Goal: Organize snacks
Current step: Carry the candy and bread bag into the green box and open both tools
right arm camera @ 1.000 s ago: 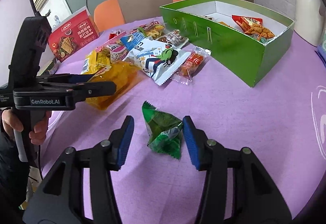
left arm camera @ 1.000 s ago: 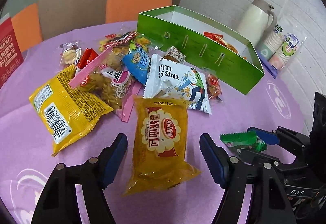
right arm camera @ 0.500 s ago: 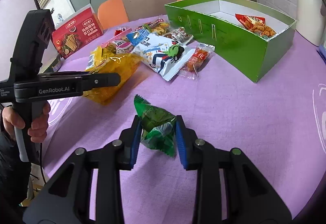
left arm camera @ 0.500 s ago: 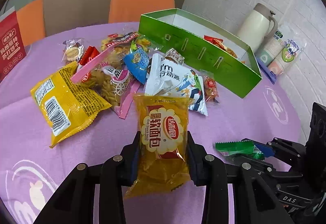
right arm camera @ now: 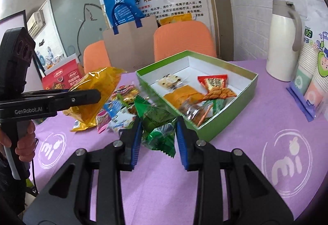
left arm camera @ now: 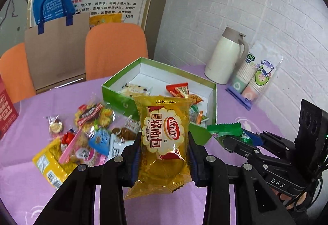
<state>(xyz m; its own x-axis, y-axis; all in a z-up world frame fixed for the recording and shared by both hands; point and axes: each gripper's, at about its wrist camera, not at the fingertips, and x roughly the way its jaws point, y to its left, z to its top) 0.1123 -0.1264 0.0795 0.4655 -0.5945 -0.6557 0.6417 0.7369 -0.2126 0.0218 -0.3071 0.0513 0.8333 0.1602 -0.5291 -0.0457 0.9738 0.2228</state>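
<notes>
Left wrist: yellow soft-bread packet (left arm camera: pixel 164 139), glossy, crinkled, red-and-white label.

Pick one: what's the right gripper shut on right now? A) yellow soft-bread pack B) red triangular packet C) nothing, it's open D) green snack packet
D: in the right wrist view the right gripper is clamped on the green snack packet, held short of the green box; the yellow soft-bread pack is in the left gripper.

The yellow bread packet (left arm camera: pixel 164 139) hides the green box's (left arm camera: pixel 114 91) near wall.
</notes>
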